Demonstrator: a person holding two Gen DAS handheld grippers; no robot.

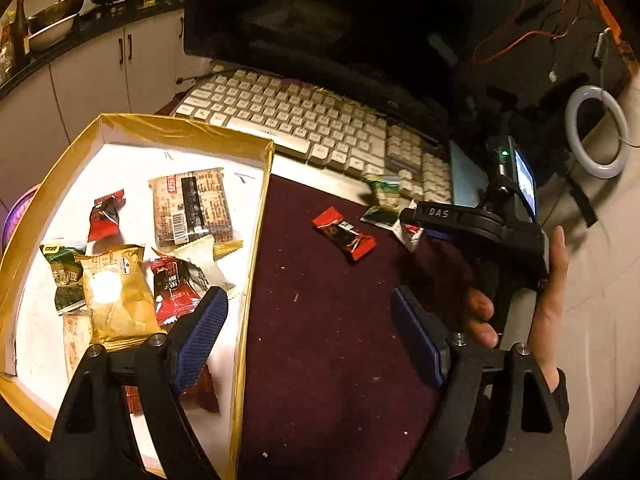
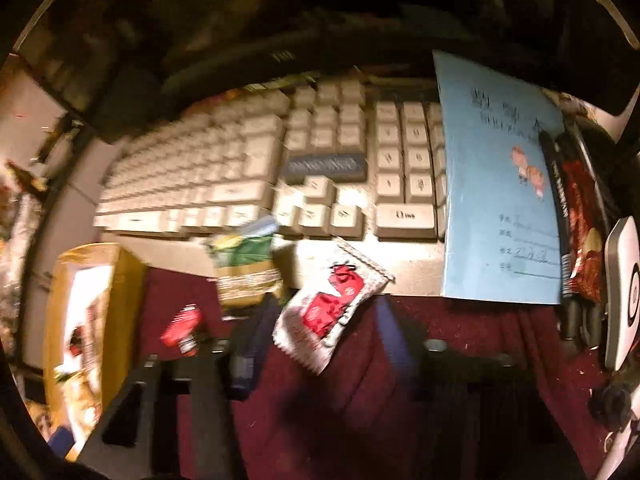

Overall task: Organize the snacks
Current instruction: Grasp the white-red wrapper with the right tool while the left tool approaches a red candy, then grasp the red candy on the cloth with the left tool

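A gold-rimmed white box (image 1: pixel 256 240) at the left holds several snack packets. My left gripper (image 1: pixel 308 336) stands wide open above the box's right wall, with nothing between its blue pads. On the maroon cloth lies a red snack bar (image 1: pixel 344 238). Beyond it my right gripper (image 1: pixel 412 220) hovers over a white-and-red packet (image 1: pixel 408 236) and a green packet (image 1: pixel 384 196). In the blurred right wrist view the white-and-red packet (image 2: pixel 328 312) lies between the parted fingers of my right gripper (image 2: pixel 324 336). No clear squeeze shows. The green packet (image 2: pixel 244 264) and red bar (image 2: pixel 182 326) sit to its left.
A beige keyboard (image 1: pixel 300 120) lies just behind the cloth below a dark monitor (image 1: pixel 320 20). A blue booklet (image 2: pixel 500 200) leans over the keyboard's right end. A ring light (image 1: pixel 596 132) stands at the far right. A person's hand (image 1: pixel 548 288) holds the right gripper.
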